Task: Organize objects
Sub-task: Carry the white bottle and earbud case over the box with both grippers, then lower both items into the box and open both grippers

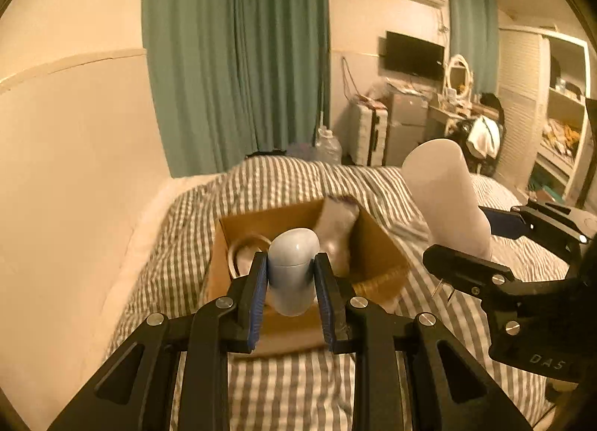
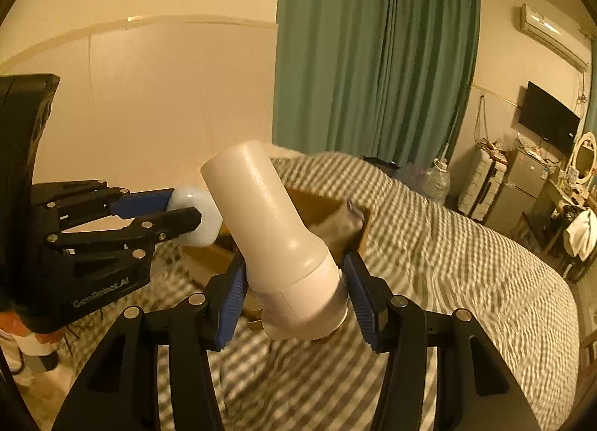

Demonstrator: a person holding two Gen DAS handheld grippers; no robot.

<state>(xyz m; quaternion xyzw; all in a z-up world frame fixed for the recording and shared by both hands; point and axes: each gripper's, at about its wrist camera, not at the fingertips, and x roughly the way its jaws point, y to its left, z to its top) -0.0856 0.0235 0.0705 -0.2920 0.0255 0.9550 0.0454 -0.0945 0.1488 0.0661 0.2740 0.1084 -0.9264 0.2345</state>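
My left gripper [image 1: 291,274] is shut on a pale blue rounded case [image 1: 293,263] and holds it over the near edge of an open cardboard box [image 1: 377,244] on the bed. The box holds a folded grey-white cloth [image 1: 337,224] and a round ring-shaped item [image 1: 246,248]. My right gripper [image 2: 294,289] is shut on the cap end of a white bottle [image 2: 268,214], tilted up and left, above the bed to the right of the box. The bottle [image 1: 444,188] and right gripper also show in the left wrist view; the left gripper with the case [image 2: 196,216] shows in the right wrist view.
The box sits on a grey-and-white striped duvet [image 1: 298,386]. A beige wall [image 1: 74,132] runs along the left, green curtains [image 1: 238,58] behind. Beyond the bed stand a suitcase [image 1: 371,132], a small fridge [image 1: 405,128], a dressing table with mirror [image 1: 459,74] and shelves [image 1: 563,114].
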